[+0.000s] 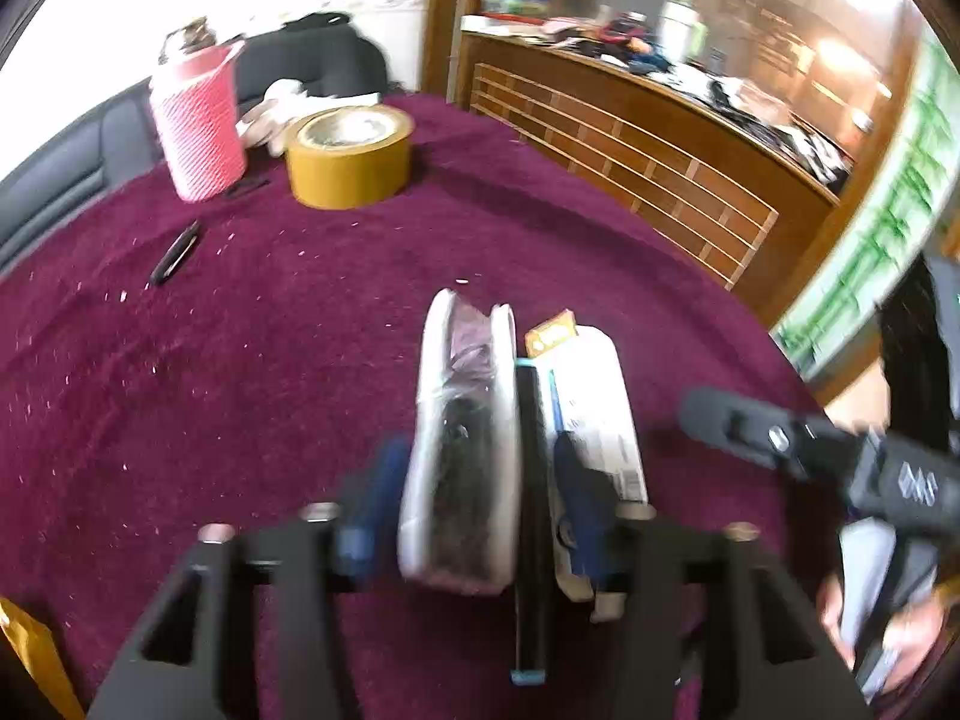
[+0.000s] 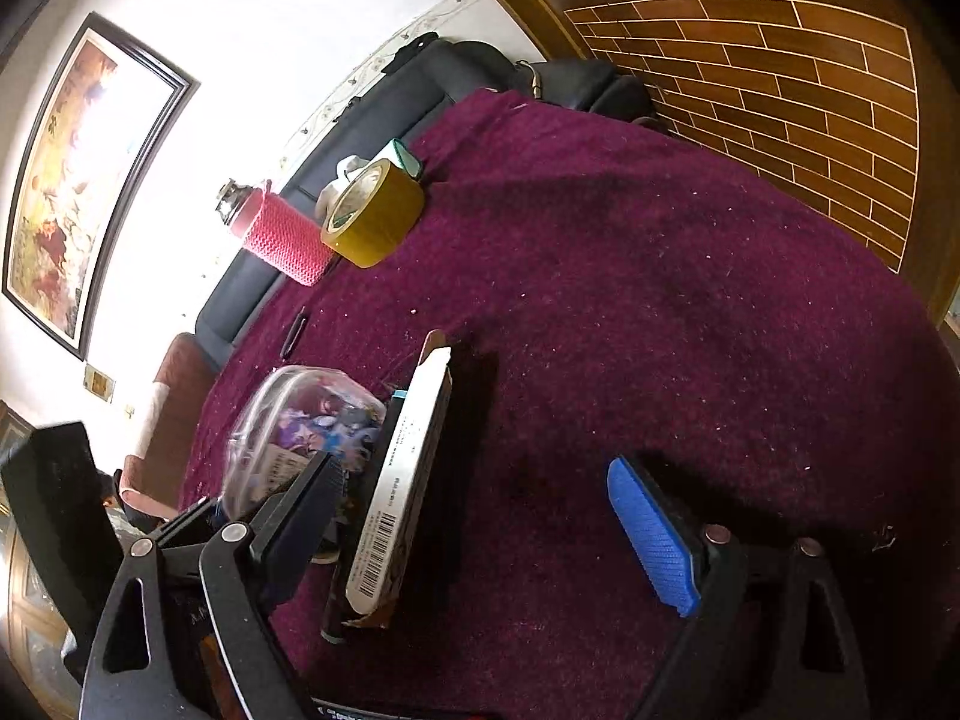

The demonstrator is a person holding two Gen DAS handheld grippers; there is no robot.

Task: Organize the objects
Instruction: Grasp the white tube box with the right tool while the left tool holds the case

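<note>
On the maroon cloth (image 1: 240,390), several flat items stand on edge side by side. They are a clear plastic packet (image 1: 462,450) with dark contents, a slim black box (image 1: 531,480) with teal ends, and a white barcoded box (image 1: 600,408). My left gripper (image 1: 480,480) is shut on the packet and black box, with a blue pad against each side. In the right wrist view the packet (image 2: 300,420) and white box (image 2: 402,480) sit beside my right gripper's (image 2: 480,516) left finger. That gripper is open, its blue pad (image 2: 654,534) well apart from them.
A pink knit-sleeved bottle (image 1: 198,120) and a brown tape roll (image 1: 348,156) stand at the far side, with a small black pen-like item (image 1: 174,252) lying nearer. A small orange box (image 1: 552,333) sits behind the white box. A wooden cabinet (image 1: 660,168) borders the table's right, and a dark sofa (image 2: 360,114) its back.
</note>
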